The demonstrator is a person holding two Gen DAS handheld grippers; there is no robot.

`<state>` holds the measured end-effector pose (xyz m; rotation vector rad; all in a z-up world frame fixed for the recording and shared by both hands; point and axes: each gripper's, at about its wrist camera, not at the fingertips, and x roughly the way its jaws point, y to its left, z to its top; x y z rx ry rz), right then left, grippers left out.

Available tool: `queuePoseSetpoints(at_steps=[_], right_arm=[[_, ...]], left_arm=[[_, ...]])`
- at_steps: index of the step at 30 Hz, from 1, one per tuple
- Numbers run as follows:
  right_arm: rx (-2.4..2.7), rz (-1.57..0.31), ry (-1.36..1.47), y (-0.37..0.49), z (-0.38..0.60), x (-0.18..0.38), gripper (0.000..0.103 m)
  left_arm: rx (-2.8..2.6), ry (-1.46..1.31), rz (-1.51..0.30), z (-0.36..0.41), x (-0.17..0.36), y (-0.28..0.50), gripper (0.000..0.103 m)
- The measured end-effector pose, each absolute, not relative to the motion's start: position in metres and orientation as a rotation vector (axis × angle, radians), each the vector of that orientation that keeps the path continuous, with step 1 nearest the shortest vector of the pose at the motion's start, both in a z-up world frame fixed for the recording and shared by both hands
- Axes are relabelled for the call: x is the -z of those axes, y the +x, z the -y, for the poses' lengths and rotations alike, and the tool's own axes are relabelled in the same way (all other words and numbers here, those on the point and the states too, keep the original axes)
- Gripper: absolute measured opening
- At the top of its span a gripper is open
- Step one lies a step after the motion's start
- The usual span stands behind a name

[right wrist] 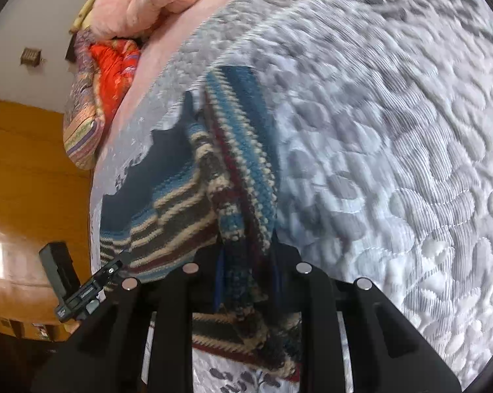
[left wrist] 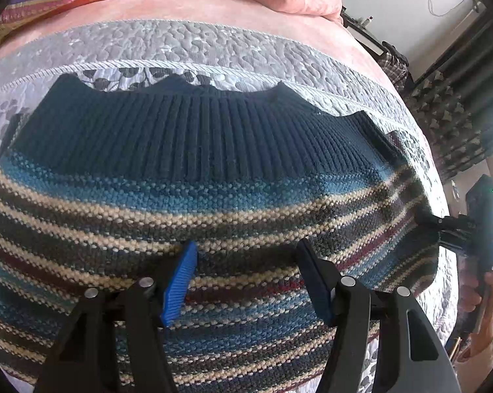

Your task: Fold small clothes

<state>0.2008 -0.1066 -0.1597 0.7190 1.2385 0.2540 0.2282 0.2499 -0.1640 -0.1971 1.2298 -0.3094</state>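
Nearest us, our left gripper hangs wide open over the striped sweater, gripping nothing. Farther right, our right gripper pinches a bunched edge of that sweater, which lies on the quilted bed cover. With nothing pinning the middle, we judge the knit may drag sideways and the ribbed hem beyond could crumple.

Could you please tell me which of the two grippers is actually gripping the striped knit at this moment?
The right gripper: its jaws are shut on a bunched edge of the striped knit. The left gripper hovers over it, jaws apart.
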Motion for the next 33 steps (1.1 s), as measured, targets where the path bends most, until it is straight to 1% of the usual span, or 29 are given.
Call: queuePoseSetpoints(at_steps=[5, 9, 14, 17, 18, 21, 23, 29, 33], right_arm=[[-0.333, -1.201, 0.59, 0.203, 0.069, 0.112, 0.022], [-0.386, -1.2, 0.409, 0.207, 0.017, 0.082, 0.022], [-0.411, -1.213, 0.207, 0.21, -0.045, 0.072, 0.021], [-0.424, -1.231, 0.143, 0.211, -0.067, 0.08, 0.018], [-0.431, -1.249, 0.132, 0.213, -0.077, 0.086, 0.011], [-0.427, -1.296, 0.111, 0.218, -0.093, 0.104, 0.01], [-0.416, -1.305, 0.096, 0.217, -0.098, 0.111, 0.013], [-0.481, -1.28, 0.281, 0.212, -0.069, 0.105, 0.018], [-0.494, -1.26, 0.378, 0.208, -0.04, 0.104, 0.018]], left_arm=[[0.316, -0.228, -1.235, -0.258, 0.159, 0.227, 0.063], [0.305, -0.287, -1.226, -0.273, 0.15, 0.226, 0.064], [0.33, -0.399, -1.195, -0.293, 0.135, 0.228, 0.064], [0.375, -0.469, -1.189, -0.295, 0.127, 0.232, 0.064], [0.397, -0.491, -1.19, -0.293, 0.126, 0.234, 0.064], [0.467, -0.555, -1.203, -0.285, 0.128, 0.238, 0.064], [0.501, -0.59, -1.22, -0.278, 0.132, 0.241, 0.064], [0.566, -0.66, -1.257, -0.256, 0.143, 0.244, 0.065], [0.641, -0.746, -1.289, -0.227, 0.153, 0.251, 0.071]])
